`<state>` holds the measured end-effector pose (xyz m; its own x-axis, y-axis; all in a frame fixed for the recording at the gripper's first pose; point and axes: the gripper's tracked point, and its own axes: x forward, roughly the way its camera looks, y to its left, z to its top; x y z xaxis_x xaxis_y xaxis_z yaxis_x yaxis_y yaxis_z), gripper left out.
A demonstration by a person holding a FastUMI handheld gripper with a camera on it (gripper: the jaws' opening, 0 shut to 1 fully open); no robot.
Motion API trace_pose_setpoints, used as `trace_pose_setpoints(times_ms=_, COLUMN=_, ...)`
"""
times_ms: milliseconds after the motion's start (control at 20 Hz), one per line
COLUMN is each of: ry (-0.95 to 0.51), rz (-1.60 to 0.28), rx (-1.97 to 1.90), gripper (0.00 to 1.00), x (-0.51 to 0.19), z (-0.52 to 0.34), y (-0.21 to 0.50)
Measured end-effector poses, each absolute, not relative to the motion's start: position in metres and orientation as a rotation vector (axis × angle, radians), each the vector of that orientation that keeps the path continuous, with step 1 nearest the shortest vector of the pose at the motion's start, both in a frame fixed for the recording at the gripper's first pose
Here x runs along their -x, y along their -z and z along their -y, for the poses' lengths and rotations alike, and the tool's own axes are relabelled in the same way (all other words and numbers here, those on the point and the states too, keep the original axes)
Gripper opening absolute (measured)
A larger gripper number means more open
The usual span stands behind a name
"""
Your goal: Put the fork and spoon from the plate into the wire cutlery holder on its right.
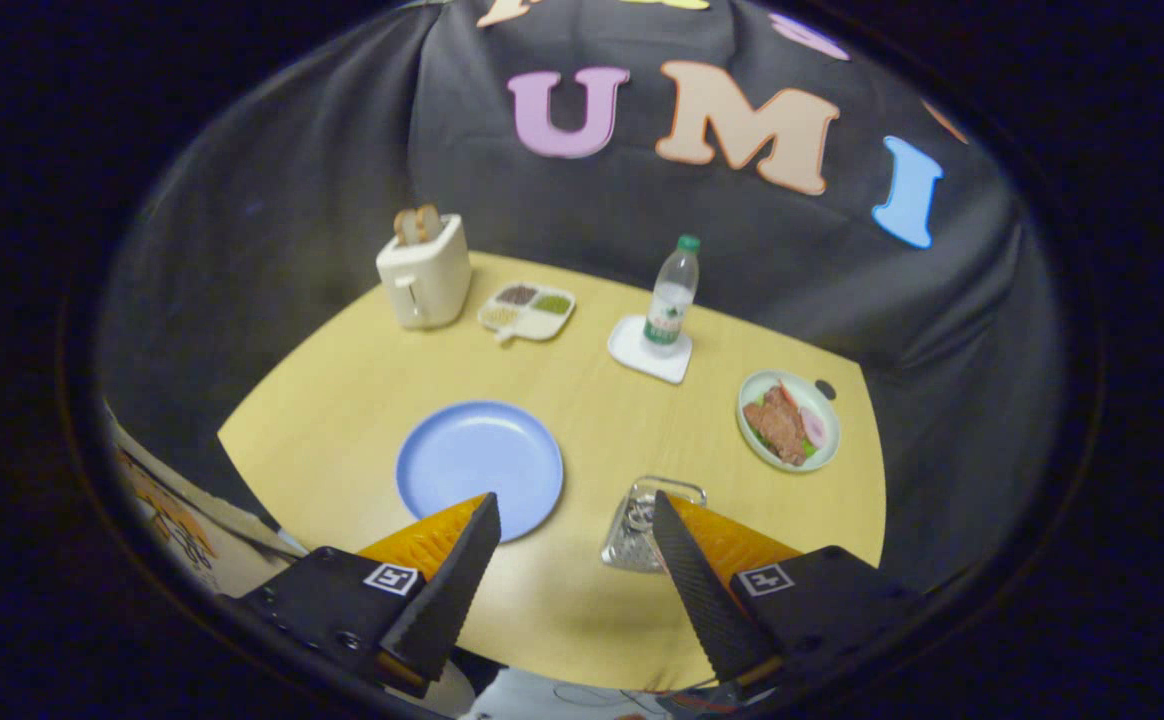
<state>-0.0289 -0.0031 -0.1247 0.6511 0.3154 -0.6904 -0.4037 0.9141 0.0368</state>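
Wire cutlery holder (650, 525) sitting at 3 o'clock of blue plate (480, 468) | tongs (574, 520) hovering open, gripping nothing | tabletop (582, 380)

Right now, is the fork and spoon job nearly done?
It looks nearly or fully done. The round blue plate lies bare, with no fork or spoon on it. The silver wire cutlery holder stands just to its right, partly behind one finger, so I cannot tell what is inside. The gripper has its jaws open and holds nothing. What is left, if anything, is checking the holder.

Soft even light, sharp centre, fisheye-bent dim edges.
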Motion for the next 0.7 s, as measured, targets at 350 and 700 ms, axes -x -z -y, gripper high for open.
trace_pose_setpoints(times_ms=350, ry=-0.193, rz=-0.318, rx=-0.053, gripper=0.98, x=0.016, z=0.011, y=0.061)
trace_pose_setpoints(times_ms=700, ry=-0.118, rz=-0.066, rx=-0.039, gripper=0.98, x=0.016, z=0.014, y=0.003)
